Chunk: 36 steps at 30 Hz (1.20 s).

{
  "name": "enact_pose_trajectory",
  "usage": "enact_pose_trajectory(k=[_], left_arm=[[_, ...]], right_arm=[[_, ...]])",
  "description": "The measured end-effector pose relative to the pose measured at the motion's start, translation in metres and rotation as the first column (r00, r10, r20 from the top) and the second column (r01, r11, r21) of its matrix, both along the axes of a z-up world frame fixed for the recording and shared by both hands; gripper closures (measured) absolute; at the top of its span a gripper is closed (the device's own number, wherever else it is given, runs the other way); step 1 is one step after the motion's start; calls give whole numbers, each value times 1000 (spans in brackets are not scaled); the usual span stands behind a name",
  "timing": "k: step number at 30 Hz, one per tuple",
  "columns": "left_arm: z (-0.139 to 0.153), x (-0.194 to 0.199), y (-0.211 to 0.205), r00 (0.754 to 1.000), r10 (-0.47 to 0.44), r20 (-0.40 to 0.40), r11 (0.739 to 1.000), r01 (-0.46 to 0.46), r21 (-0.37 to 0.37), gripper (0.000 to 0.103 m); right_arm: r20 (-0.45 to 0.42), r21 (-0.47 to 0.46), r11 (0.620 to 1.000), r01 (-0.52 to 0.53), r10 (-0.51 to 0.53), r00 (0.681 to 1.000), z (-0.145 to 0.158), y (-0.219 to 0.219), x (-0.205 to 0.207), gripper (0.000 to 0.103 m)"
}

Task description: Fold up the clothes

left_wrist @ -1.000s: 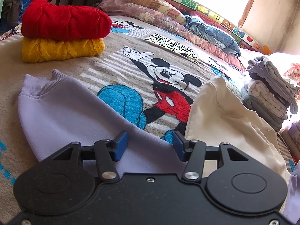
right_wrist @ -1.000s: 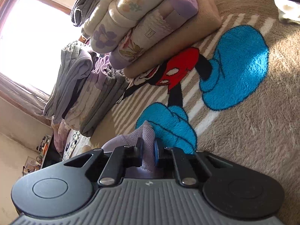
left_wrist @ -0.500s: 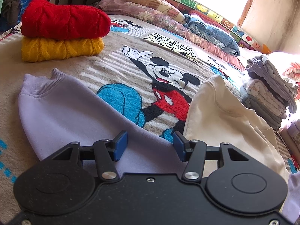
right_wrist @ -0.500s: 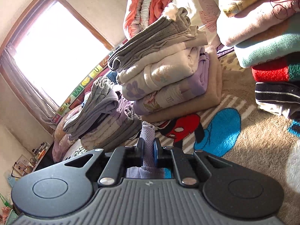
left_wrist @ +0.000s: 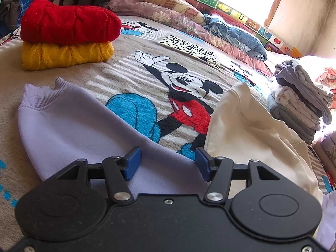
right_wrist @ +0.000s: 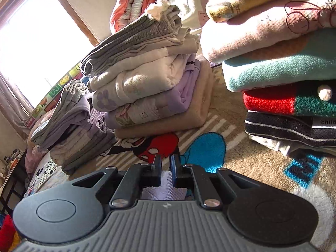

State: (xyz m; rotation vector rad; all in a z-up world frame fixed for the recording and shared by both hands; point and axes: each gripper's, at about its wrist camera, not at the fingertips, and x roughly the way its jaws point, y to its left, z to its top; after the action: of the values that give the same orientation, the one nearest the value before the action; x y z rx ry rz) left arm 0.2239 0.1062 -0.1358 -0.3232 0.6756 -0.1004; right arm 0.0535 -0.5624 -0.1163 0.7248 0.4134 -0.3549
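A lilac sweatshirt lies flat on the Mickey Mouse blanket, its ribbed cuff pointing away at the left. Beside it on the right lies a cream sweatshirt. My left gripper hovers open over the near edge of the lilac cloth, with nothing between its blue pads. In the right wrist view my right gripper is shut on a bunch of lilac sweatshirt. The cloth sits low between the pads and does not reach the tips. How much of the garment hangs below is hidden.
A folded red sweater rests on a yellow one at the far left. Folded stacks stand ahead of the right gripper: a grey-and-lilac pile, a lower one, and a colourful one. Pillows line the window side.
The right gripper has lifted and tilted up toward the folded stacks. The lilac cuff no longer pokes above its fingertips. The left gripper has hardly moved and stays open.
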Motion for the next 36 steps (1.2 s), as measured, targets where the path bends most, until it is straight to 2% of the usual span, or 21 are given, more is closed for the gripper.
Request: enact_pose_trajectory(k=[5, 8, 10, 13, 15, 16, 17, 21, 24, 26, 27, 29, 32, 33, 34, 36], left_arm=[[-1, 0, -2, 1000, -5, 2, 1000, 5, 10, 45], [-1, -1, -3, 1000, -8, 3, 1000, 8, 17, 45], [-2, -1, -3, 1000, -12, 4, 1000, 12, 22, 44], [-2, -2, -5, 1000, -21, 6, 999, 21, 36, 42], [-2, -2, -6, 1000, -27, 6, 999, 27, 41, 41], [-2, -3, -6, 1000, -30, 7, 999, 30, 44, 41], [-2, -3, -6, 999, -31, 6, 999, 31, 41, 41], [2, -4, -2, 1000, -16, 7, 999, 16, 35, 41], [12, -15, -4, 999, 0, 53, 996, -5, 87, 41], [25, -29, -12, 992, -20, 129, 985, -3, 175, 41], [31, -36, -16, 986, -34, 165, 976, -3, 218, 41], [38, -56, -31, 970, -131, 203, 954, 68, 291, 41], [46, -89, -56, 927, -293, 235, 898, 182, 400, 45], [45, -103, -65, 905, -356, 235, 871, 230, 433, 45], [45, -119, -75, 872, -432, 232, 834, 288, 470, 45], [33, -137, -83, 832, -516, 202, 752, 328, 572, 45]], right_arm=[[13, -55, 994, -98, 99, 995, 8, 32, -1, 88], [28, -97, 971, -218, 222, 975, 19, 72, 0, 86], [32, -145, 935, -325, 332, 943, 27, 110, 2, 82], [23, -214, 863, -458, 473, 881, 33, 164, 1, 82], [-12, -267, 798, -541, 558, 830, 31, 200, -6, 83], [-60, -307, 760, -573, 585, 809, 28, 217, -11, 84], [-103, -316, 746, -587, 588, 803, 22, 226, -16, 84], [-232, -253, 754, -606, 560, 795, -7, 235, -34, 85], [-265, -322, 730, -603, 542, 797, 2, 241, -46, 83], [-258, -357, 707, -610, 553, 792, 5, 249, -50, 80], [-254, -374, 695, -613, 559, 789, 6, 252, -53, 80], [-247, -409, 671, -618, 571, 783, 9, 260, -58, 80], [-238, -459, 633, -623, 588, 773, 13, 272, -65, 80], [-234, -478, 604, -637, 612, 756, 16, 279, -66, 80], [-231, -500, 557, -664, 653, 721, 20, 290, -67, 80], [-254, -569, 422, -706, 726, 639, 27, 314, -75, 72]])
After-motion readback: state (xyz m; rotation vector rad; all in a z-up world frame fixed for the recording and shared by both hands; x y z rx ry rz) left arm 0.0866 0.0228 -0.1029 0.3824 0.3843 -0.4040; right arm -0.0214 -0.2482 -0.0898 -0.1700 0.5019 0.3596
